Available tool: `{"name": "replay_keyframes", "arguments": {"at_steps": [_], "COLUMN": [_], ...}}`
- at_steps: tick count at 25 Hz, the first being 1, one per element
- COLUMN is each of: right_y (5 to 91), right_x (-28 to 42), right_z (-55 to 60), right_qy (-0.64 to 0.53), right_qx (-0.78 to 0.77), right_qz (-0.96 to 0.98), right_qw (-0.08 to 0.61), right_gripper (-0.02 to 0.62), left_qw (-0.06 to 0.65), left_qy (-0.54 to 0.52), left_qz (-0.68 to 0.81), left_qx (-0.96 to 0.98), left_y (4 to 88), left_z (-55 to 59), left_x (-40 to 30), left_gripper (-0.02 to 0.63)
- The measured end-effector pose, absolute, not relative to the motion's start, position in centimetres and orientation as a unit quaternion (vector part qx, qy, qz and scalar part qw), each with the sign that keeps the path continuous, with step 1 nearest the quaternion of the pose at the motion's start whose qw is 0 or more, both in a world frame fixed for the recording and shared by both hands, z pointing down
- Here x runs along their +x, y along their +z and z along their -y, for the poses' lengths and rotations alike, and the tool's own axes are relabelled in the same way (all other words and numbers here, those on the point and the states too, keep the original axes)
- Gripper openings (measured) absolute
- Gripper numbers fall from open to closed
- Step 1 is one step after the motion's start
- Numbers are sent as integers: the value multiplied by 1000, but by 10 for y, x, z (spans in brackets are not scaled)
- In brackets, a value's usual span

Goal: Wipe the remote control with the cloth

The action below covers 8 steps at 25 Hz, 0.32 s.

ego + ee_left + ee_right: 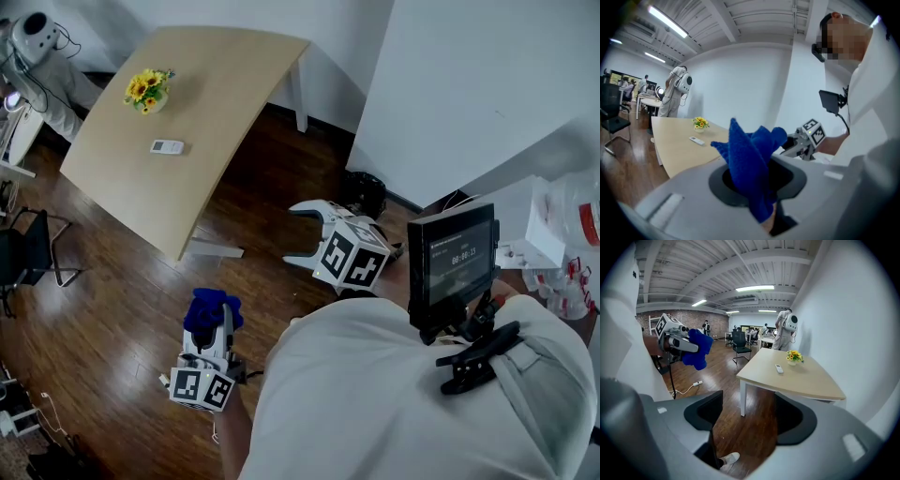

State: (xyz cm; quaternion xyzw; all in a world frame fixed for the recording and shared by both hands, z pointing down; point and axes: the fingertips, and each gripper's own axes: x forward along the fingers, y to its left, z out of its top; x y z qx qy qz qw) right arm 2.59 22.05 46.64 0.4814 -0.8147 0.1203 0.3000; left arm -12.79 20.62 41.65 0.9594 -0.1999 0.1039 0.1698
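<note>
The white remote control (167, 146) lies on the light wooden table (216, 112), far ahead of both grippers; it also shows as the remote (697, 140) and the remote (779, 368) in the gripper views. My left gripper (212, 330) is shut on a bunched blue cloth (211, 312), which sticks up between the jaws as the cloth (751, 164). My right gripper (298, 232) hangs open over the floor, nothing between its jaws. In the right gripper view the gripper (749, 413) faces the table, with the cloth (697, 348) at its left.
A pot of yellow flowers (147, 91) stands on the table just behind the remote. A black office chair (28, 248) is at the left. A white humanoid robot (37, 42) stands beyond the table. A white wall (469, 84) rises on the right.
</note>
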Motion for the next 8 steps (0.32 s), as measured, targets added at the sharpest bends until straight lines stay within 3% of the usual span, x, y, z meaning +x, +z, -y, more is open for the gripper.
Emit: {"name": "replay_keyframes", "arguments": {"at_steps": [8], "right_y": [468], "right_x": [16], "right_z": [-228], "right_qy": [118], "right_qx": [479], "right_qz": [813], "right_qw": [310], "right_gripper": [342], "left_qw": [176], "left_qy": [104], "left_qz": [196], "left_qx": [959], "left_y": [422], "left_z": [-217], "left_x": [-137], "left_gripper": [109]}}
